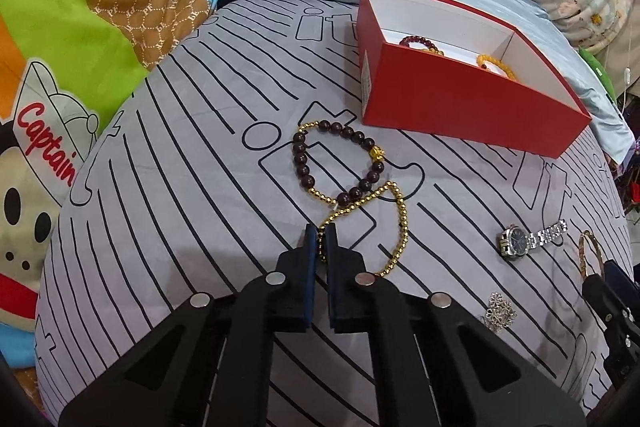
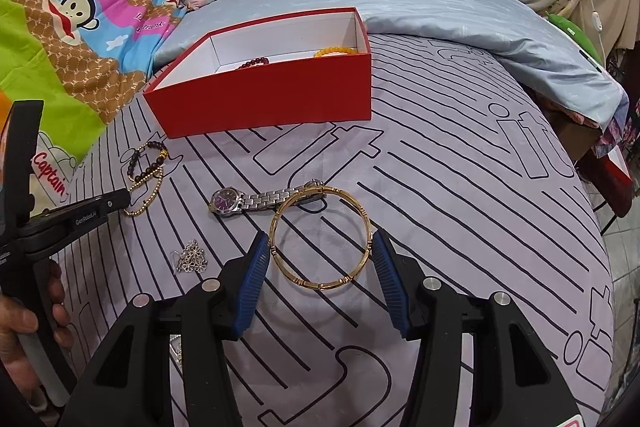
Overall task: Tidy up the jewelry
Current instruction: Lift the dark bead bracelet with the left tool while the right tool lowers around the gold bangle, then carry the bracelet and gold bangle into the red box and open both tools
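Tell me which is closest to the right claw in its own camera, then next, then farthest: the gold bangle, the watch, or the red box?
From the right claw:
1. Gold bangle, right between its blue pads.
2. Watch, just beyond the bangle, a bit left; its strap runs under the bangle's far edge.
3. Red box, farthest, up the bed, with bead bracelets inside.

1. The black left gripper (image 1: 321, 239) with blue pads points steeply down, its jaws pinched together on a gold bead chain (image 1: 394, 223).
2. The black right gripper (image 2: 319, 254), angled down, clasps a gold bangle (image 2: 320, 238) between half-spread jaws.
3. A hand (image 2: 30, 311) grips the left gripper's handle.
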`<state>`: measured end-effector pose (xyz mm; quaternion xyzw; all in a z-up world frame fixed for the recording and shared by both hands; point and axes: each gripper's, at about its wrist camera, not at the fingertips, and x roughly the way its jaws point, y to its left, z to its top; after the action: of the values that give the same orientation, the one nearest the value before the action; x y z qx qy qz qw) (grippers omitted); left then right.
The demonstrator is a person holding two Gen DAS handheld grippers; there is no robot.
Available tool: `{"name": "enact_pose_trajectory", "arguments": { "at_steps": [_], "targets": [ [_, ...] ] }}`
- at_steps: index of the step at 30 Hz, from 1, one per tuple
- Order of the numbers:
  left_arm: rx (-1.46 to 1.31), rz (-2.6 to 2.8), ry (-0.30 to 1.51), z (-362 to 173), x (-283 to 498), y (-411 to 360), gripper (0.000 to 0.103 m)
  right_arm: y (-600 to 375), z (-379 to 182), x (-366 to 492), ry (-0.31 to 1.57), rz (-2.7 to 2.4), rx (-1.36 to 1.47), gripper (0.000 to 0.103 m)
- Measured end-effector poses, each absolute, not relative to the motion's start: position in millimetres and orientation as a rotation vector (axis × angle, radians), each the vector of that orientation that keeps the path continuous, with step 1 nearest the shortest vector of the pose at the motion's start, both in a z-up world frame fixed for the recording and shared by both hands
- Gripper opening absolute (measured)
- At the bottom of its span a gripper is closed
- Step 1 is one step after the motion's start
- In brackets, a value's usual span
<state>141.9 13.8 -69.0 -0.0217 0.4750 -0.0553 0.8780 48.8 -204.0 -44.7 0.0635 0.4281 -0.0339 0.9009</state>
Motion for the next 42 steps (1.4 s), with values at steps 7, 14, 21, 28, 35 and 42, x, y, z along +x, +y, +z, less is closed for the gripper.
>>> {"name": "enact_pose_trajectory", "arguments": {
  "at_steps": [7,14,21,28,35,42],
  "targets": [
    [-0.069,-0.172,0.966,-50,126,9,0.003,-205,-36,43,0.867,-0.065,0.135,0.051],
    [-0.084,-0.236,0.913,-16,109,1,0.003,-203,-20,38,0.833,-0.04,0.156,0.051],
    [-0.088,-0.295,0.829,28,110,-10,0.003,-205,2,45,0.79,-0.011,0.171,0.051],
    [-0.06,-0.317,0.756,57,143,-30,0.003,-209,28,83,0.727,0.003,0.152,0.051],
    [-0.048,-0.311,0.747,57,194,-48,0.004,-210,39,137,0.698,-0.002,0.121,0.051],
    [-0.033,-0.276,0.767,43,245,-63,0.004,-214,30,189,0.713,0.0,0.114,0.051]
  ]
}}
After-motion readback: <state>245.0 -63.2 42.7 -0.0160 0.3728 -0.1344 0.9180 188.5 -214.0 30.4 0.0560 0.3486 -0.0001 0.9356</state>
